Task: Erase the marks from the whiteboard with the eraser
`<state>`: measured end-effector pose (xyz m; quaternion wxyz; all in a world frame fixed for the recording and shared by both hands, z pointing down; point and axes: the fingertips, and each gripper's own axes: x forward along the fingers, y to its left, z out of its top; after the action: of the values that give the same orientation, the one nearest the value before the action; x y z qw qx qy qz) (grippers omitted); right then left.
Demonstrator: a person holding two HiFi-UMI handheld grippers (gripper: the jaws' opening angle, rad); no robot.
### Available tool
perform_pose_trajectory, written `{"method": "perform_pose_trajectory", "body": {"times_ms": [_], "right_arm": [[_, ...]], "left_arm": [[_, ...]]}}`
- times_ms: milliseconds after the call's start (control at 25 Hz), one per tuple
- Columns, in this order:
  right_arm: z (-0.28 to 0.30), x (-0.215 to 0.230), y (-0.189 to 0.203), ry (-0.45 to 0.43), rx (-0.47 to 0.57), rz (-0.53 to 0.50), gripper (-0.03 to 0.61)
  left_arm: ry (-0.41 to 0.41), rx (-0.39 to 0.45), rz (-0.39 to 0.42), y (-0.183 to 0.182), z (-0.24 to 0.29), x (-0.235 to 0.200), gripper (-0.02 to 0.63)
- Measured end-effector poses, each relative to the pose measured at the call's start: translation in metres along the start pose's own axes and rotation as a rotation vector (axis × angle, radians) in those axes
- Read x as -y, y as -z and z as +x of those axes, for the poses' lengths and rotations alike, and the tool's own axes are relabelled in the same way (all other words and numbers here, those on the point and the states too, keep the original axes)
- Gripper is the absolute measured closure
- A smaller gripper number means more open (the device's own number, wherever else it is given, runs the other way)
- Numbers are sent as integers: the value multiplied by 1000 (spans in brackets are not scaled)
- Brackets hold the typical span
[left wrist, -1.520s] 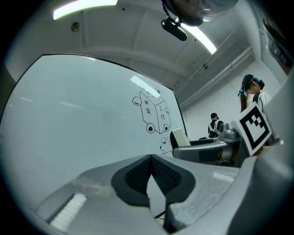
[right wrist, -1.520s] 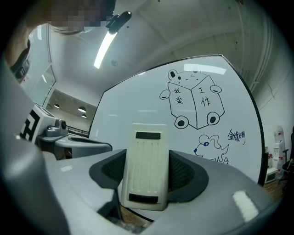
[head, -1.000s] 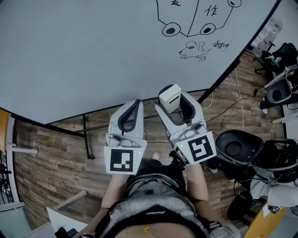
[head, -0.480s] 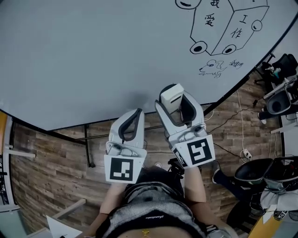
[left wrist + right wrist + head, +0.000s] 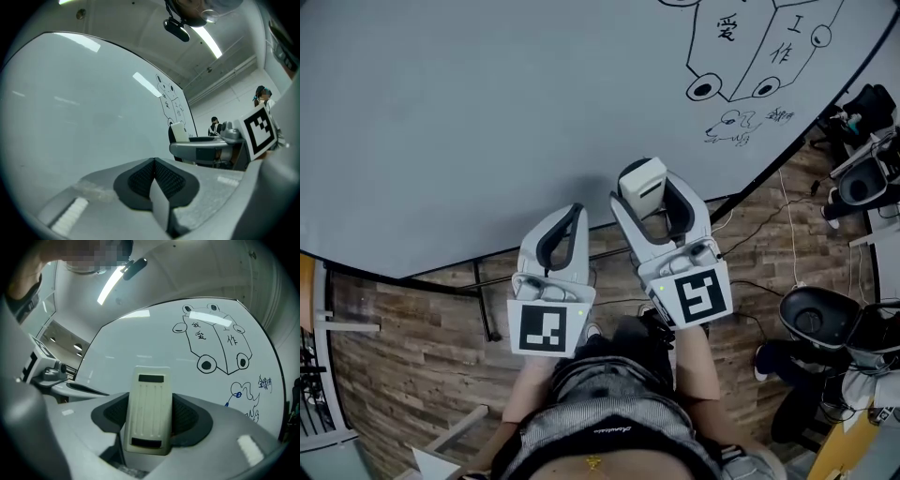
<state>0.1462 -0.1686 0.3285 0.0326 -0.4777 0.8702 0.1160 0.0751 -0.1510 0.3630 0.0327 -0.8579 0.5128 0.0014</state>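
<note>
Since half a second ago the right gripper [image 5: 649, 194] has edged up toward the board's lower edge, the drawing has slid a little within the head view, and a black office chair [image 5: 814, 319] has come into sight at the right.

Nearest the camera, the person's striped top [image 5: 600, 422] fills the bottom of the head view, with both forearms reaching forward. The left gripper [image 5: 572, 217] is held low beside the right one, its marker cube [image 5: 546, 328] facing up; its jaws are pressed together with nothing between them. The right gripper is slightly ahead of it, jaws closed on the cream eraser [image 5: 148, 408], which stands upright between the dark pads with its ribbed back toward the gripper camera.

Below them lies the wooden floor [image 5: 394, 328], crossed by a dark leg of the board's stand [image 5: 485, 305].

Beyond, the whiteboard [image 5: 487, 122] is bare over most of its surface. The eraser's top overlaps the board's lower edge in the head view, though it seems not to be touching the surface. The marks sit far to the right: a car-like drawing [image 5: 741, 56] with two wheels and handwritten characters, and under it a small mouse sketch [image 5: 729, 127], both well apart from the eraser.
</note>
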Motion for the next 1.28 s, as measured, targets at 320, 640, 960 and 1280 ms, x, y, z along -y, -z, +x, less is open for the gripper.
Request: {"method": "perform_pose_trajectory", "body": {"times_ms": [320, 640, 960, 1280], "right_arm": [[-17, 72, 6, 21, 15, 30, 311], [-32, 120, 8, -38, 6, 28, 313], [-40, 147, 11, -81, -14, 18, 313], [-44, 158, 13, -110, -12, 22, 313]], "left_arm": [[8, 1, 10, -8, 52, 40, 609], [-13, -3, 32, -13, 101, 84, 609], [-53, 14, 31, -19, 122, 105, 609], [-78, -12, 62, -17, 133, 115, 609]]}}
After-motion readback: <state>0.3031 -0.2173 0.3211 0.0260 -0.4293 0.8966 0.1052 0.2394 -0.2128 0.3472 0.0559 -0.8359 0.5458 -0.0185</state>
